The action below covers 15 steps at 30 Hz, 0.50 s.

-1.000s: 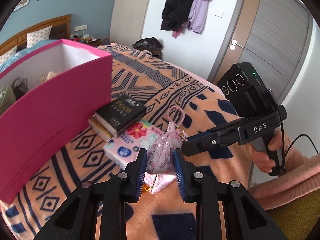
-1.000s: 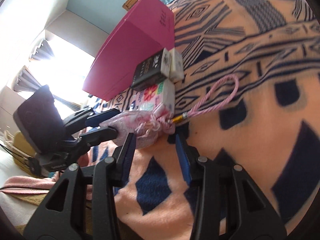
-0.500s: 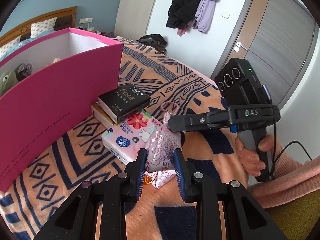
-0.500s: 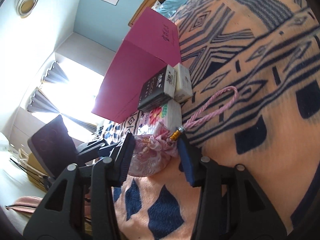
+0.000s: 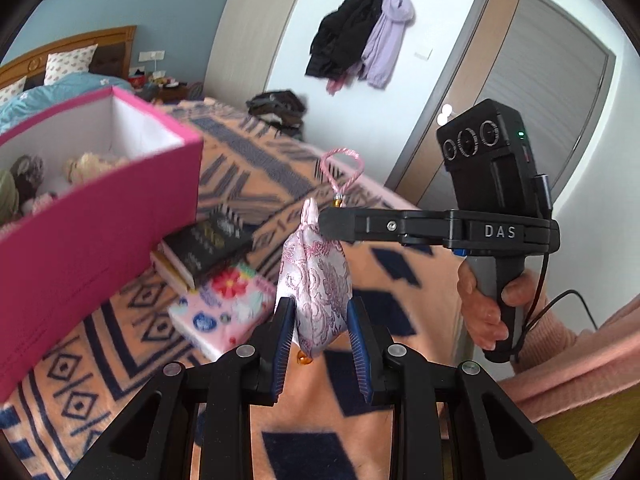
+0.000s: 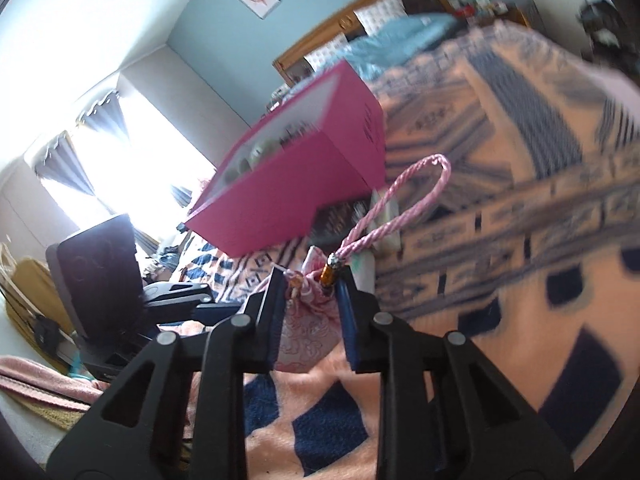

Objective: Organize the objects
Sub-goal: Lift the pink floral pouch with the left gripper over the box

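Observation:
A pink brocade drawstring pouch (image 5: 316, 276) with a pink cord loop (image 5: 342, 170) hangs upright above the bed. My left gripper (image 5: 320, 320) is shut on its lower body. My right gripper (image 6: 310, 292) is shut on its gathered neck, by the gold bead; the pouch (image 6: 304, 332) and its loop (image 6: 400, 204) show between those fingers. In the left wrist view the right gripper (image 5: 332, 224) reaches in from the right. A pink open box (image 5: 92, 208) holding plush toys stands at the left.
A black book (image 5: 208, 244) on a second book and a flowered tissue pack (image 5: 224, 304) lie on the patterned orange and navy blanket (image 5: 280, 432) beside the box. Coats hang on the far wall by a door. The box also shows in the right wrist view (image 6: 304, 196).
The pouch has been lifted off the blanket and now hangs upright between both grippers. My right gripper has closed on its neck. Both grippers rose.

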Each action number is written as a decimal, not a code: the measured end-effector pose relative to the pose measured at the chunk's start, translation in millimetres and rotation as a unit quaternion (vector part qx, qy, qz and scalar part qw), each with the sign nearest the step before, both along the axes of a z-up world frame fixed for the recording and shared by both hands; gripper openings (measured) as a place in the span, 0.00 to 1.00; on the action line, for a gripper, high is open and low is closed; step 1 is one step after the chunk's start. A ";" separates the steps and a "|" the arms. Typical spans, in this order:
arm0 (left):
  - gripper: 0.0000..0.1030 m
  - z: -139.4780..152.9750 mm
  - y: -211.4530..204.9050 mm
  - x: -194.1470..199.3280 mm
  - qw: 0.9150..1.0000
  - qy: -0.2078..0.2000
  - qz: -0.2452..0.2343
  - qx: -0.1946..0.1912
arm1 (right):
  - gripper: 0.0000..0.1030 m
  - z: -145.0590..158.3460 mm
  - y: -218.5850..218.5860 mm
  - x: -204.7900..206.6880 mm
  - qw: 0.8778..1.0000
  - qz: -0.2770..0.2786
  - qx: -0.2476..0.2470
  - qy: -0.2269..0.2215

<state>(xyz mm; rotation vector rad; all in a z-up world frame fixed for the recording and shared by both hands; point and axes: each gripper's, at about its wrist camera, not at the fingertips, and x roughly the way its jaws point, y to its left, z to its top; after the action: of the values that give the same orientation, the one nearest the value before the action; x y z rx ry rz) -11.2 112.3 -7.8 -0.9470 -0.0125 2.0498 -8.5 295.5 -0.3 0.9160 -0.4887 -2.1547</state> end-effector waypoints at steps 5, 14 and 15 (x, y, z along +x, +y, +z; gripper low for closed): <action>0.26 23.9 -16.1 -19.3 0.999 0.004 0.033 0.035 | 0.19 50.3 -13.0 -8.3 0.997 0.020 0.019 0.067; 0.26 52.2 -42.7 -63.0 0.993 0.026 0.097 0.055 | 0.18 99.6 -59.2 -45.3 0.987 0.054 0.053 0.141; 0.26 54.2 -44.7 -67.5 0.993 0.028 0.104 0.055 | 0.18 102.5 -63.5 -51.6 0.987 0.055 0.054 0.143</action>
<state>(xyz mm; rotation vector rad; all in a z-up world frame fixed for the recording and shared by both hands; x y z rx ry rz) -78.6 67.6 46.4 -0.8479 -0.1993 2.2413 -60.1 232.0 102.1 0.6595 -0.1766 -2.1813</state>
